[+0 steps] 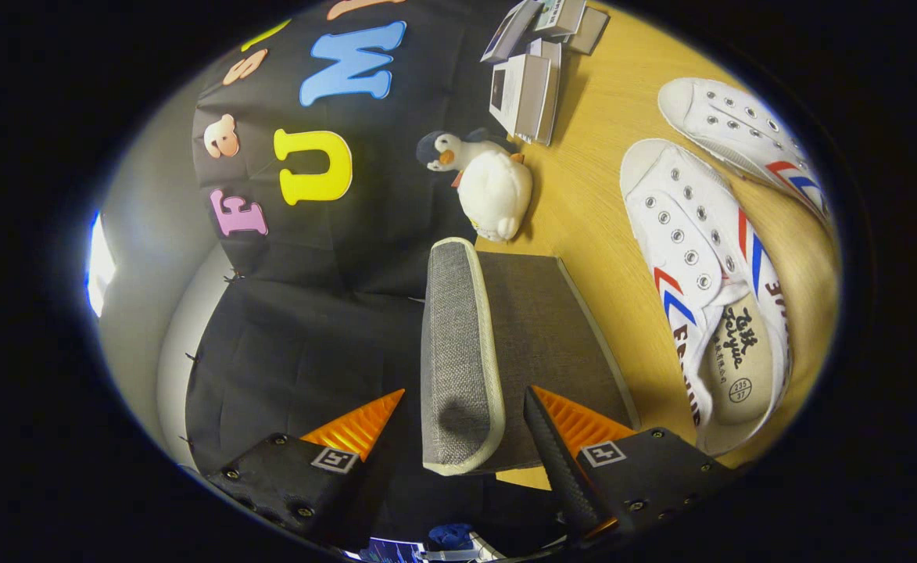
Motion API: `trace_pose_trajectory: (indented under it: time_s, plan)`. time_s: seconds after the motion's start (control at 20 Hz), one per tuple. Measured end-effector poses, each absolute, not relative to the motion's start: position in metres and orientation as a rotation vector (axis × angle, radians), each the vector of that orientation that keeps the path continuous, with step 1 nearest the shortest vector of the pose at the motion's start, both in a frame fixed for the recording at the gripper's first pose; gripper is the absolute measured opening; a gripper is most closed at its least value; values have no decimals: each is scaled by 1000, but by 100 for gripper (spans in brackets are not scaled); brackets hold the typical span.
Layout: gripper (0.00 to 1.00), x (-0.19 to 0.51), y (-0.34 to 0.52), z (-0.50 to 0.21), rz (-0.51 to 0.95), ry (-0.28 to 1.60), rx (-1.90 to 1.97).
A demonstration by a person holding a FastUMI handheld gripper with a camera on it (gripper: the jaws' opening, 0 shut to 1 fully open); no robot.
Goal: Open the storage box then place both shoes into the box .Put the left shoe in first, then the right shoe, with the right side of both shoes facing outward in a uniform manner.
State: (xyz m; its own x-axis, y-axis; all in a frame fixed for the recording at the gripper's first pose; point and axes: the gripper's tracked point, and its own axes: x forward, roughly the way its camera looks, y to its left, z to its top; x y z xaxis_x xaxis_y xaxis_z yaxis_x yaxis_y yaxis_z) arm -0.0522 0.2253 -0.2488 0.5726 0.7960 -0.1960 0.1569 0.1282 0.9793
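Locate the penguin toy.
In the gripper view, the penguin plush sits on the table, beyond the grey storage box, between it and the small cartons.

The gripper (458, 414) fingers sit wide apart around the grey cloth box lid (458, 352); two white canvas shoes (700, 274) lie nearby.

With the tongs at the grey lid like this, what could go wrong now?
1. The tongs straddle the grey lid's edge with visible gaps, so it may slip when lifted.
2. A swinging lid could knock the plush penguin just beyond it.
3. The nearer shoe lies close beside the storage box and might be bumped.
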Motion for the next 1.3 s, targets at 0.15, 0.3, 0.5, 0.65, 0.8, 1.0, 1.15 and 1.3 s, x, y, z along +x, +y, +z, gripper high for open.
trace_pose_trajectory:
  time_s: [0.15,0.3,0.5,0.65,0.8,1.0,1.15,1.3]
  plan:
    - [81,-52,215,-252,537,891,1406]
    - [40,-47,223,-257,526,907,1437]
    - [40,-49,223,-256,532,920,1444]
    - [40,-51,225,-255,547,927,1454]
    - [23,-41,167,-252,514,878,1487]
    - [0,-42,216,-237,564,867,1460]
    - [0,-42,219,-223,601,863,1409]
    - [0,-42,220,-200,642,842,1380]
